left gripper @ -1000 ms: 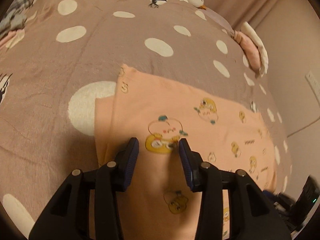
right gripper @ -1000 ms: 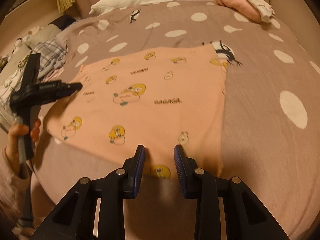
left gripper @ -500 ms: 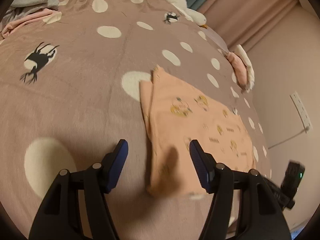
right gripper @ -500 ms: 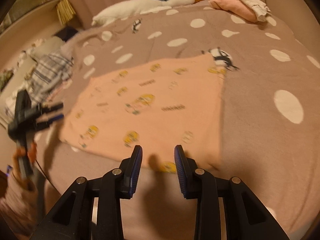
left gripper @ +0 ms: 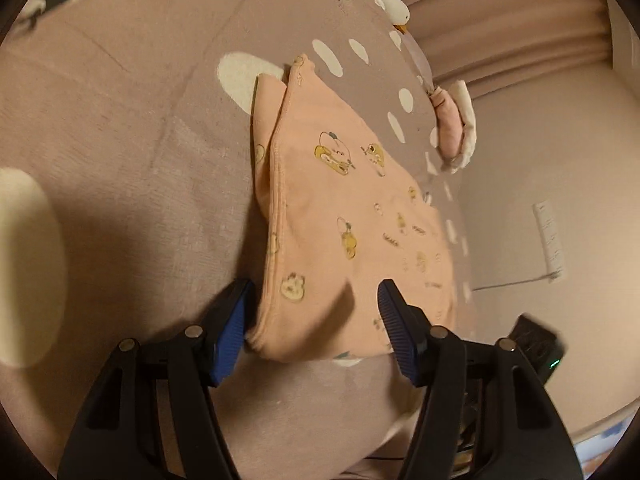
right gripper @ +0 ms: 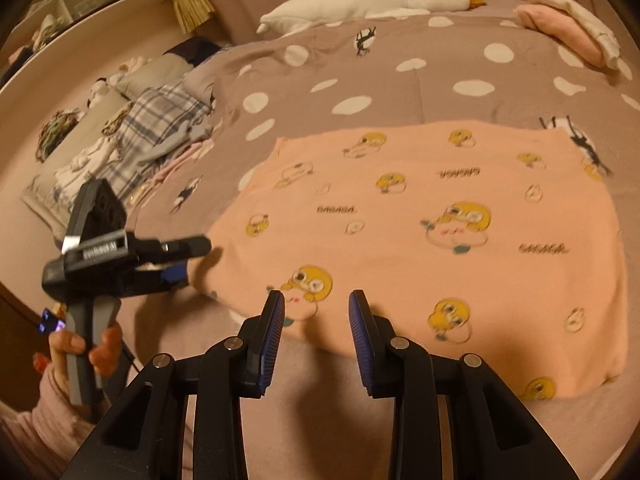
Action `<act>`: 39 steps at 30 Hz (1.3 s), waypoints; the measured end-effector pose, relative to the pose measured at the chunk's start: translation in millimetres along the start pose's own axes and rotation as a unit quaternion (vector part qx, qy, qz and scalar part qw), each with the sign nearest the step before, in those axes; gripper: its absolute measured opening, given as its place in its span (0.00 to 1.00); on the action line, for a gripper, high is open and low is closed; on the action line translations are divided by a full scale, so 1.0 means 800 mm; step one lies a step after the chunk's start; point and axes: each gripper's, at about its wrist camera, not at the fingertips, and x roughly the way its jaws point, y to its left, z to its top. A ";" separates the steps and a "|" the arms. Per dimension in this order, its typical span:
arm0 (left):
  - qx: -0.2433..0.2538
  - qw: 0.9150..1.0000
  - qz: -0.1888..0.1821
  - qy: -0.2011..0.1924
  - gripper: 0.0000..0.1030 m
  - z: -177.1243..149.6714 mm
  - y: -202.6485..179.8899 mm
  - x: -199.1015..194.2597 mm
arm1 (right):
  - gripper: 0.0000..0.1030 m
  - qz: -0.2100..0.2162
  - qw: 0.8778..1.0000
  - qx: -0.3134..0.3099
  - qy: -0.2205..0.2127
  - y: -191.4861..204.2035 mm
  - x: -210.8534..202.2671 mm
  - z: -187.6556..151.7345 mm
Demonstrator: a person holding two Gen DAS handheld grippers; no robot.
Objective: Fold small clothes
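Note:
A peach garment (right gripper: 432,220) printed with yellow cartoon ducks lies flat on the dotted bedspread (right gripper: 360,80). In the left wrist view the garment (left gripper: 340,216) shows two layers along its left edge. My left gripper (left gripper: 316,292) stands open, its jaws straddling the garment's near corner without pressing it. The right wrist view shows the left gripper (right gripper: 192,258) at the garment's left corner, held by a hand (right gripper: 80,352). My right gripper (right gripper: 316,300) is open with a narrow gap, hovering over the garment's near edge with nothing pinched.
A white goose plush (right gripper: 360,4) lies at the bed's far side. Folded pink and white clothes (right gripper: 572,28) sit at the far right. A pile of plaid and pale clothes (right gripper: 140,140) lies at the left. Past the bed's edge are a wall socket (left gripper: 550,240) and a black device (left gripper: 536,344).
The left gripper opened wider, let go of the cloth and swung to the garment's near corner. The right gripper slid left along the near edge and came closer to the cloth.

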 end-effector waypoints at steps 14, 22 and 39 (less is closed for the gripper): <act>-0.019 0.999 -0.021 0.022 0.44 0.047 -0.032 0.053 | 0.32 0.001 1.000 0.026 -0.010 -0.013 -0.005 -0.005; 0.024 0.998 0.060 -0.007 0.17 0.050 -0.062 0.043 | 0.32 -0.033 0.998 0.048 -0.019 -0.027 0.011 0.035; 0.207 0.968 0.143 -0.022 0.19 0.028 -0.191 0.068 | 0.18 -0.022 0.995 0.101 0.013 -0.077 0.059 0.077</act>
